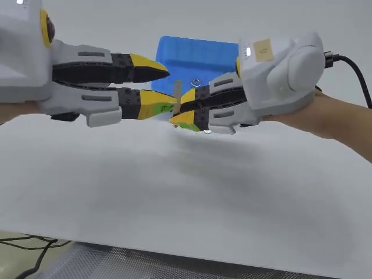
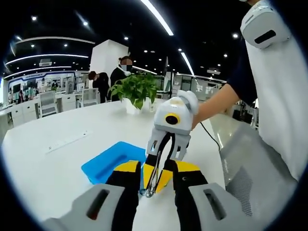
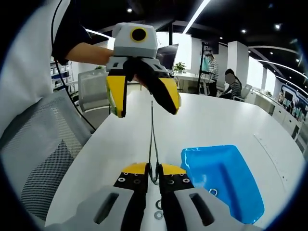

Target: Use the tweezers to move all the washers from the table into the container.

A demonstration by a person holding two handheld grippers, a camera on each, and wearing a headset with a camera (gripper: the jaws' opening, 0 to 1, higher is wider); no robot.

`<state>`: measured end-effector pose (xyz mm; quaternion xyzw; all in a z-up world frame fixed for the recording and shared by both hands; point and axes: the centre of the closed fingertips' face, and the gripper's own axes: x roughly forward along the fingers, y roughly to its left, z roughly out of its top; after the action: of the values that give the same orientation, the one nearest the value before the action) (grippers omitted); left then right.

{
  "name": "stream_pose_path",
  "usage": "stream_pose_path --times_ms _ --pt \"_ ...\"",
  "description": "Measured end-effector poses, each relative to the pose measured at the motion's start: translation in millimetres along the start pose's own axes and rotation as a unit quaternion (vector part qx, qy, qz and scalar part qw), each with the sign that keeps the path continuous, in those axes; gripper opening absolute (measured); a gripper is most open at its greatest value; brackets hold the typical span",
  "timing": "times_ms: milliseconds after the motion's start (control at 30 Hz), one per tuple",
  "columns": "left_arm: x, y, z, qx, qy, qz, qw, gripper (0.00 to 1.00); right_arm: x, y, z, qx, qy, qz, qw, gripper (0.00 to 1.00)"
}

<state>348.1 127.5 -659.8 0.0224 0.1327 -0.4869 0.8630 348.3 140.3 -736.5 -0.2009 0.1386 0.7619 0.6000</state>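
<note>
My right gripper [image 1: 180, 110] is shut on a pair of slim metal tweezers [image 3: 152, 139], which point straight ahead, and it hovers just in front of the blue container [image 1: 197, 58]. Facing it tip to tip, my left gripper [image 1: 170, 90] is open, its yellow-tipped jaws on either side of the tweezers' [image 2: 153, 179] far end without closing on it. Two small washers [image 3: 159, 205] lie on the white table under the right gripper's jaws. Another washer [image 3: 212, 192] lies inside the container [image 3: 221, 178].
The white table [image 1: 174, 192] stretches wide in front of the grippers, with its near edge at the bottom of the head view. A mesh chair [image 3: 43, 159] stands beside the table. A potted plant [image 2: 136, 91] stands far back, and people are beyond it.
</note>
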Motion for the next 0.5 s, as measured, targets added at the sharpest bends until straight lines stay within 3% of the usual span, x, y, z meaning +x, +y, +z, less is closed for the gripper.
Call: stream_pose_path --times_ms 500 --pt "-19.0 -1.5 3.9 -0.017 -0.014 0.043 0.9988 0.62 -38.9 0.7 34.2 0.000 -0.027 -0.045 0.9986 0.09"
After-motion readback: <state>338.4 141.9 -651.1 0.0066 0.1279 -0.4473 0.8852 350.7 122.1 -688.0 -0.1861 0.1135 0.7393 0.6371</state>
